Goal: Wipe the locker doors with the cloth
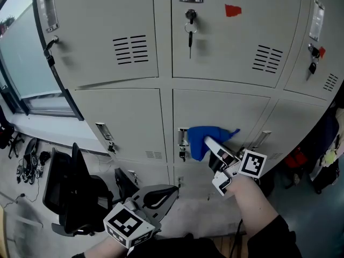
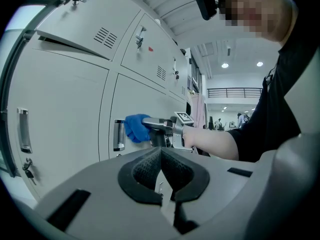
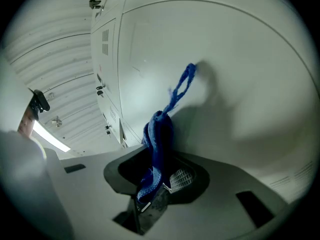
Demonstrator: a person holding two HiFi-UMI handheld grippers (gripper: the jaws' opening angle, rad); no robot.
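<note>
Pressing the blue cloth [image 1: 198, 140] on a lower locker door [image 1: 215, 109], the right gripper [image 1: 209, 142] has its fingers clenched on it. The cloth sits just at 3 o'clock of that door's handle [image 1: 183, 137]. One thin end of it pokes out toward 2 o'clock. The left gripper [image 1: 161, 195] hangs low, at 7 o'clock from the cloth and well apart from it. Its fingers are clenched tight with nothing in them. A black chair [image 1: 72, 198] stands at its 9 o'clock.
</note>
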